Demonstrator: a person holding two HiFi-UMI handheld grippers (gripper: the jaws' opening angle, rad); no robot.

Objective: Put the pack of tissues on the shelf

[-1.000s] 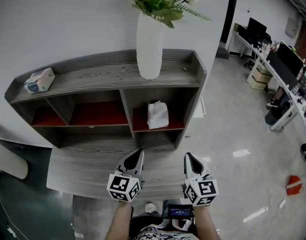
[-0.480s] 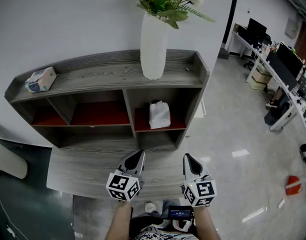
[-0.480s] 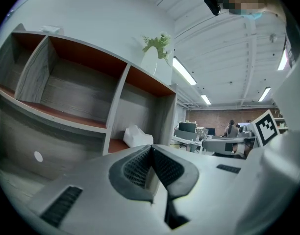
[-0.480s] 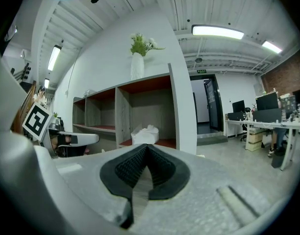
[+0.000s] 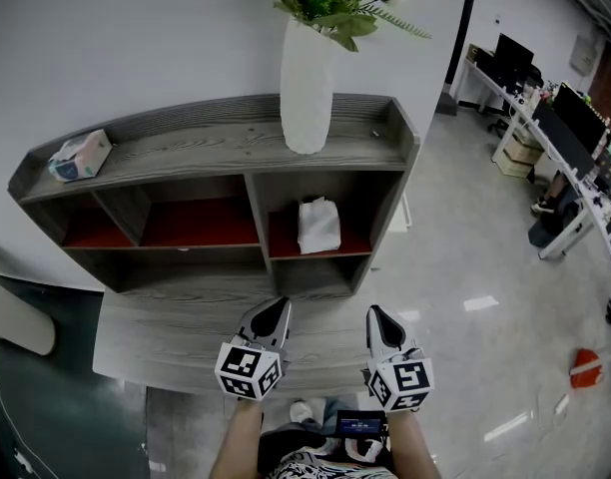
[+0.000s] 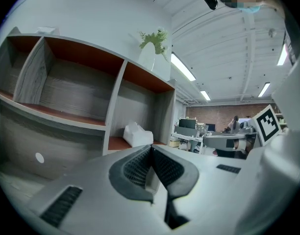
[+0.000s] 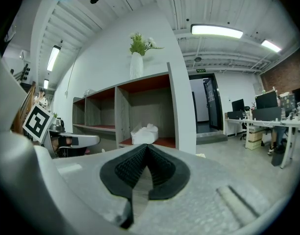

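A white pack of tissues point(image 5: 318, 227) lies in the right compartment of the grey wooden shelf point(image 5: 166, 148), on its red floor; it also shows as the tissue pack point(image 6: 137, 134) and the tissue pack point(image 7: 144, 133) in the two gripper views. My left gripper point(image 5: 278, 307) and right gripper point(image 5: 373, 314) hover side by side over the low front ledge, well short of the shelf. Both have their jaws pressed together with nothing between them: left gripper point(image 6: 151, 148), right gripper point(image 7: 147, 147).
A white vase point(image 5: 305, 86) with flowers stands on the shelf top, and a tissue box point(image 5: 79, 157) sits at its left end. Office desks with monitors point(image 5: 560, 128) fill the far right. A grey floor lies to the right of the shelf.
Almost nothing differs; the view has shifted slightly, and both grippers stay shut in the same spot.
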